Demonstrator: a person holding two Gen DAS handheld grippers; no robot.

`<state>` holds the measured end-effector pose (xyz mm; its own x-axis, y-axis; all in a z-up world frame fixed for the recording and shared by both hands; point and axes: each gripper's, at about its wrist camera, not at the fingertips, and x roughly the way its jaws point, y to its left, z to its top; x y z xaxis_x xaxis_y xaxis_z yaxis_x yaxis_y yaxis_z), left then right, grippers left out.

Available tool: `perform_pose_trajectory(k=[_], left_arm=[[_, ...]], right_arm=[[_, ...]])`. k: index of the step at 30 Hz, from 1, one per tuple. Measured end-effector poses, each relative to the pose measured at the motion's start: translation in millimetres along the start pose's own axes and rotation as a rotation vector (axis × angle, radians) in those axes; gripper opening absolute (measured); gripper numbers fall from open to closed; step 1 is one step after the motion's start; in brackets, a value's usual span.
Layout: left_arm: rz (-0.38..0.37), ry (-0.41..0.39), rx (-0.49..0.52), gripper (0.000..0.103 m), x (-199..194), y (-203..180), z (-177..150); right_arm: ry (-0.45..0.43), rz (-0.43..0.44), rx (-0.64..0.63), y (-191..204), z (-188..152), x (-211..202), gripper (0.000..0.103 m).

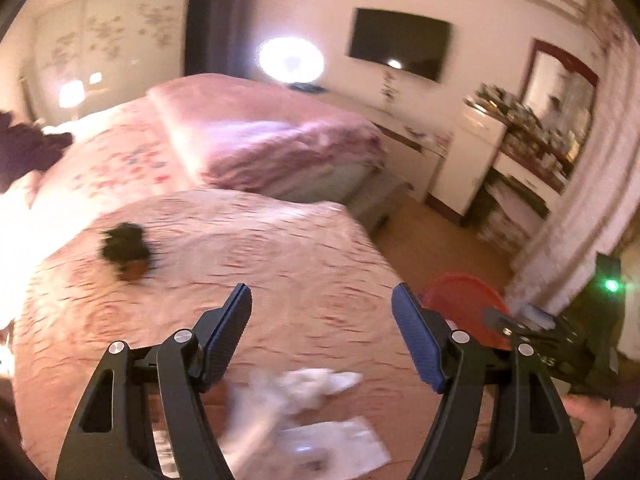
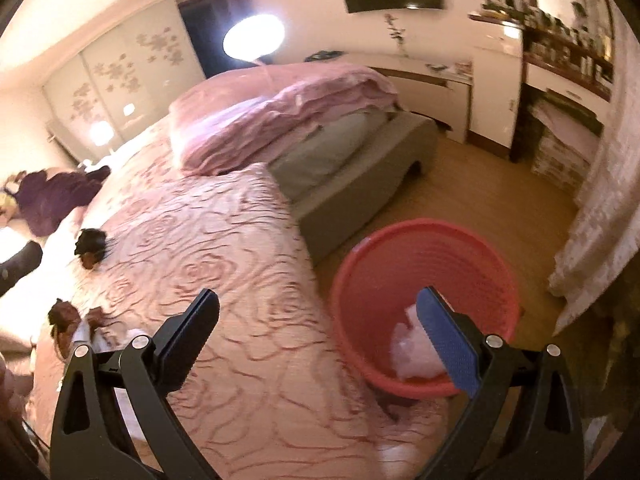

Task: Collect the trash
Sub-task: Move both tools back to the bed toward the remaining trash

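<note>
dark item: a small black-and-brown clump [image 1: 126,252] lies on the pink bedspread [image 1: 248,256] toward the bed's left side; too blurred to name.
left gripper: left gripper [image 1: 322,336] hangs over the bed's near edge, fingers [image 1: 228,336] released and spread wide, nothing between them.
trash on bed: crumpled white paper [image 1: 316,386] and a flat white wrapper [image 1: 336,446] lie on the bedspread at the near edge, below the spread fingers, not touched.
right gripper: right gripper [image 2: 318,344] sits over the bed's right edge, fingers [image 2: 450,344] released, empty.
bin: a red basket [image 2: 424,260] stands on the wooden floor [image 2: 500,208] just beside the bed's right edge.
trash in bin: white crumpled trash [image 2: 412,356] lies at the basket's bottom.
</note>
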<state>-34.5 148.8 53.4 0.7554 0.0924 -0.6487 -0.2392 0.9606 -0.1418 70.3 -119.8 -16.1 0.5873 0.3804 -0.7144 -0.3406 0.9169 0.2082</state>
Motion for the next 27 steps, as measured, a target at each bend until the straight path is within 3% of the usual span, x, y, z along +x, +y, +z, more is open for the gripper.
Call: perform_pose_trajectory(k=[6, 10, 13, 18, 27], left_arm=[[0.117, -0.036, -0.108, 0.070, -17, 72, 4], [0.213, -0.024, -0.210, 0.070, -7, 131, 5], [0.240, -0.016, -0.264, 0.070, 2, 159, 5], [0.244, -0.012, -0.257, 0.070, 24, 178, 19], [0.217, 0.106, -0.246, 0.070, 103, 198, 36]], right_arm=[[0.013, 0.033, -0.057, 30, 0, 2, 0.096], [0.031, 0.045, -0.085, 47, -3, 6, 0.096], [0.043, 0.045, -0.101, 57, -5, 8, 0.096], [0.058, 0.031, -0.113, 65, -4, 13, 0.096], [0.082, 0.004, -0.118, 74, -1, 23, 0.096]])
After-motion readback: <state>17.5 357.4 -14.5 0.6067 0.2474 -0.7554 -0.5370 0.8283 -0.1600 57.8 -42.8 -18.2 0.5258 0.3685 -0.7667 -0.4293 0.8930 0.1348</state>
